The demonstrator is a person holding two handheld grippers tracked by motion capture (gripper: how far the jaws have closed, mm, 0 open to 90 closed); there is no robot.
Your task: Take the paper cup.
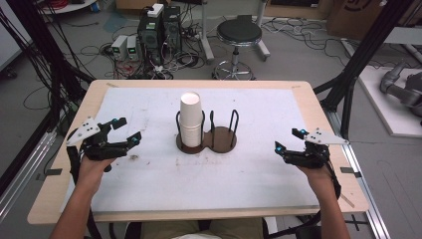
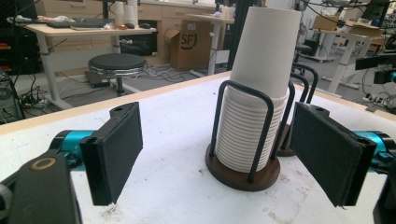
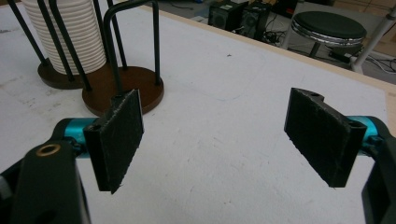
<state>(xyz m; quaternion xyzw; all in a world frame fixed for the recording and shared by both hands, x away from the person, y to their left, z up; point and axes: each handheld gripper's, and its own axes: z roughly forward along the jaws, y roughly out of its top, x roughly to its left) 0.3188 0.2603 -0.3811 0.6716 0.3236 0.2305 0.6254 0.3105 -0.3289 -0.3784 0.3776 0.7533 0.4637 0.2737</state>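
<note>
Matt white paper cups [image 2: 254,116] in a black wire holder [image 2: 243,175] (dark glossy wooden base); rough matt gripper pads [image 3: 119,135].

A stack of white paper cups [image 1: 191,119] is being held upright in the left ring of a dark wire holder [image 1: 208,135], near the middle of the white-covered table [image 1: 149,179]. The topmost cup is seated loosely, well above the ribbed rims below. The right ring of the holder's brown double base is standing empty, as far as can be made out.
</note>
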